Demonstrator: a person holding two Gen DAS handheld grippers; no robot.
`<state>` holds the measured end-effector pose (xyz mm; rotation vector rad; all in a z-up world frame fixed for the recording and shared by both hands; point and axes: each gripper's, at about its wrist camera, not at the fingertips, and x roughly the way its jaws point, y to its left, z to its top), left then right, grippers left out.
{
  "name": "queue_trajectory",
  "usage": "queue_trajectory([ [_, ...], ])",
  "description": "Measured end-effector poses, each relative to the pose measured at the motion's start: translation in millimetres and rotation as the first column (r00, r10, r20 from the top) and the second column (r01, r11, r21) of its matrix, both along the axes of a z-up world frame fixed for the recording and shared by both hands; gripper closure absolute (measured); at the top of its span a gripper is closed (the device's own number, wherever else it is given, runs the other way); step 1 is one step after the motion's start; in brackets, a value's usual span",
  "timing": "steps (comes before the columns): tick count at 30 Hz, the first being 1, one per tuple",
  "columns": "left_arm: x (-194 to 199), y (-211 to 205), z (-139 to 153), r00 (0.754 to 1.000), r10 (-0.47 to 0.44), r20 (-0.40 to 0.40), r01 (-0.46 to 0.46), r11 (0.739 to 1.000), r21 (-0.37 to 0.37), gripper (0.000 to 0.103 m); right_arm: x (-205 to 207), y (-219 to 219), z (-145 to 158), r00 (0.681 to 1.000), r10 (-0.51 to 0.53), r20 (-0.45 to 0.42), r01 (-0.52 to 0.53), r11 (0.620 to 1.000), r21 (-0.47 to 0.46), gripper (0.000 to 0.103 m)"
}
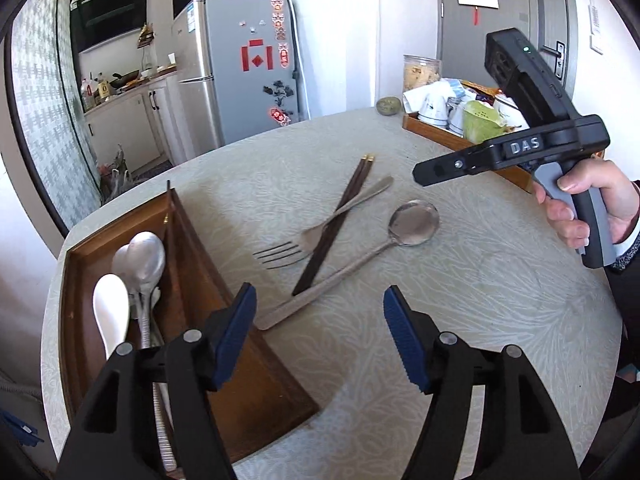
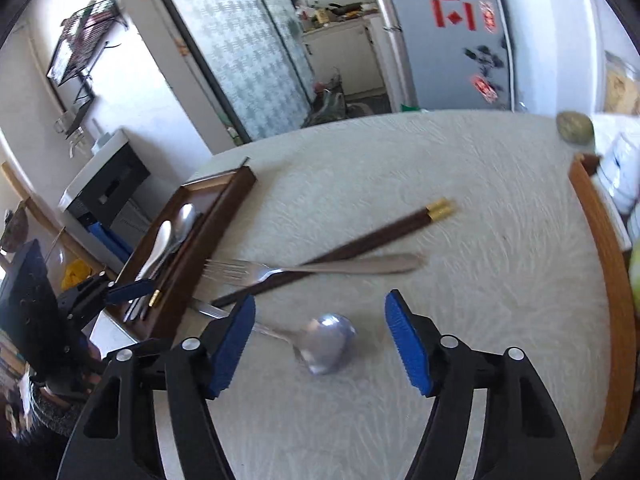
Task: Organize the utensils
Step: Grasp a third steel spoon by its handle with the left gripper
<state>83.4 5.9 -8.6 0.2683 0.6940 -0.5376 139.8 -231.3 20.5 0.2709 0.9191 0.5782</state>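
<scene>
Bright daylight; right wrist view motion-blurred, both bowed and dark-cornered by fisheye.

Shiny metal spoon (image 1: 414, 224), matt metal fork (image 1: 320, 236), dark wood chopsticks (image 1: 336, 220), glossy wood tray (image 1: 192, 240).

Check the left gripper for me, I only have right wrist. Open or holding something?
Observer: The left gripper is open and empty; its fingers sit wide apart above the table.
Operator: There's a wooden tray cut off at my right edge. What's in it?
Observer: The wooden tray holds white cups and a green strainer-like item.
Operator: How does my gripper sit relative to the spoon?
Observer: Seen from the left wrist, the right gripper hangs off the table, up and to the right of the bowl of the long spoon, touching nothing.
</scene>
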Motion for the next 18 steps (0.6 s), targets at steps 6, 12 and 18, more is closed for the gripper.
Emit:
queue_trajectory([
  [6,5,-25,-8,1.000,-0.020,-0.002,0.020,0.998,0.056,0.034,-4,7,-28,0.997,0.023,-0.075,-0.021,1.000,0.019,0.056],
  [12,23,-42,-20,0.999,-0.030,-0.044,0.033,0.997,0.075,0.034,-7,13,-30,0.997,0.026,-0.078,-0.025,1.000,0.010,0.056],
  [18,32,-47,-29,0.998,-0.016,-0.060,0.022,0.995,0.094,0.034,-9,24,-27,0.999,0.039,-0.023,-0.041,0.995,-0.093,0.076],
])
